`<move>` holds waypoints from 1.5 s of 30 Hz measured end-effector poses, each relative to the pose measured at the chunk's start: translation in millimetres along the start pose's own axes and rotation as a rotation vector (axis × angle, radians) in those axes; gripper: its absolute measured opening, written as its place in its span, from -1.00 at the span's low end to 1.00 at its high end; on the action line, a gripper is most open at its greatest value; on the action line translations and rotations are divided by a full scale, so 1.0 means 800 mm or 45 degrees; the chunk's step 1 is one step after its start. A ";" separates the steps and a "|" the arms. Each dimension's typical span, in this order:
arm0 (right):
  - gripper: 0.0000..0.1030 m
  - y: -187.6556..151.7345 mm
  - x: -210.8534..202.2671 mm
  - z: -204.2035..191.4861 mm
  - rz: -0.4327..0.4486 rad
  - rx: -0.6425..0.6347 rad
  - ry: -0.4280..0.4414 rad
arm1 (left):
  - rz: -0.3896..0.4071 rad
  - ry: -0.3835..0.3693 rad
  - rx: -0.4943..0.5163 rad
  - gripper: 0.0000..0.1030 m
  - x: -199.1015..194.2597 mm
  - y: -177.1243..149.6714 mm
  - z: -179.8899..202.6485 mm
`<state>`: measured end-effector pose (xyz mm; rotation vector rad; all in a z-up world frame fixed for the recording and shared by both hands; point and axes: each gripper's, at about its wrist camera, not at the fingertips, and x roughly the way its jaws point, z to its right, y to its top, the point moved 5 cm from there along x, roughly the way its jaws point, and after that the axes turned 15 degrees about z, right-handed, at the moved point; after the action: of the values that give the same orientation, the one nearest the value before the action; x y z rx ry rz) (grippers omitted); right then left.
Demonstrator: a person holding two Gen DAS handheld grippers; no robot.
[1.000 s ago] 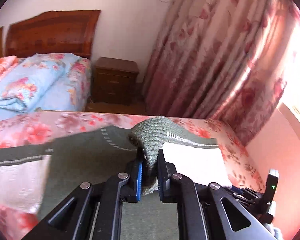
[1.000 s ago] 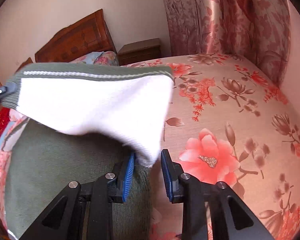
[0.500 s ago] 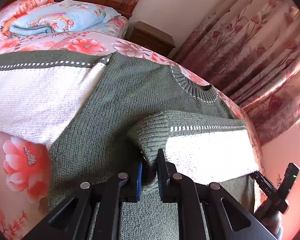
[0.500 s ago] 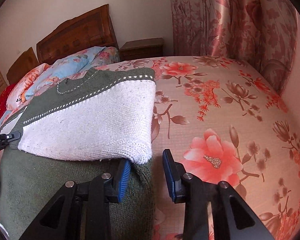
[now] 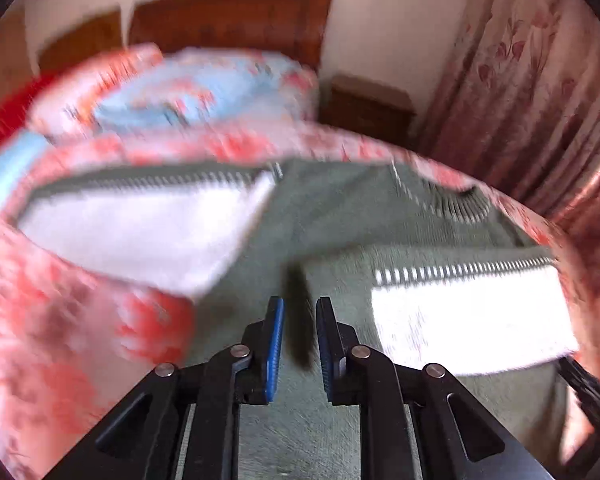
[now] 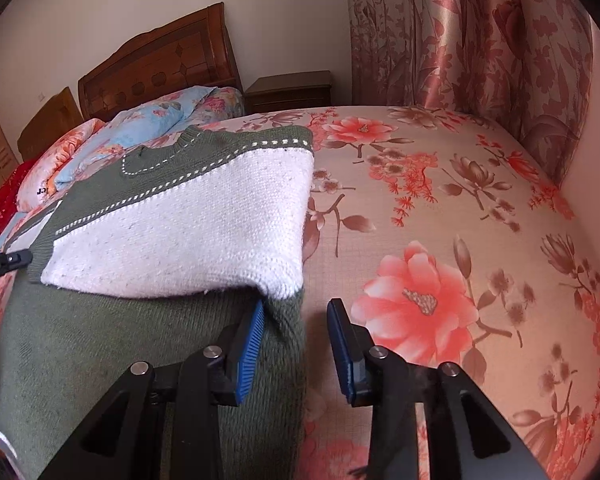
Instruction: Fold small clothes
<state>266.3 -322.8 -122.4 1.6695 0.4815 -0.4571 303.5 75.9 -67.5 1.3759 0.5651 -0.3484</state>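
Floral bedspread [image 6: 440,208] carries the green-and-white sweater [image 6: 140,360]. Left gripper [image 5: 299,344] hangs spread over its body, nothing pinched; the folded sleeve [image 6: 188,240] lies flat, so the right gripper [image 6: 296,340] is spread too, straddling the sweater's edge.

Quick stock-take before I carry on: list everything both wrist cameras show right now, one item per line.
Knitted green-and-white sweater: one, on the bed, one white sleeve folded across its body.
Floral pink bedsheet: one, covers the mattress.
Light blue floral quilt: one, folded by the headboard.
Pink floral pillow: one, beside the quilt.
Brown wooden headboard: one, against the wall.
Dark wooden nightstand: one, beside the bed.
Pink floral curtain: one, behind the bed.
Left tool: black, blue pads, open over the sweater.
Right tool: black, blue pads, open, sweater edge between them.
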 end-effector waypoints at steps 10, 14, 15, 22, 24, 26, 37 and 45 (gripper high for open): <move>-0.35 0.074 -0.008 0.008 0.095 0.095 0.115 | -0.051 -0.398 0.203 1.00 0.038 -0.011 0.108; -0.35 0.122 0.062 -0.016 -0.025 0.074 0.273 | -0.104 -0.397 0.286 1.00 0.056 -0.049 0.107; -0.35 0.133 0.081 -0.018 -0.053 0.110 0.306 | -0.092 -0.387 0.341 1.00 0.056 -0.055 0.110; -0.35 0.171 0.194 -0.040 -0.227 0.372 0.366 | -0.090 -0.380 0.354 1.00 0.058 -0.060 0.113; -0.35 0.155 0.213 -0.052 -0.311 0.310 0.291 | -0.090 -0.386 0.349 1.00 0.059 -0.060 0.112; -0.53 0.149 0.220 -0.051 -0.288 0.186 0.130 | -0.095 -0.391 0.349 1.00 0.063 -0.056 0.116; -0.64 0.163 0.188 -0.024 -0.208 0.269 0.098 | -0.094 -0.401 0.353 1.00 0.060 -0.057 0.118; -0.62 0.087 0.115 -0.057 -0.179 -0.031 0.102 | -0.094 -0.402 0.353 1.00 0.060 -0.057 0.117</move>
<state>382.9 -282.2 -109.4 1.6414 0.6642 -0.4866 333.9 -19.6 -123.4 1.5288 0.3132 -0.7106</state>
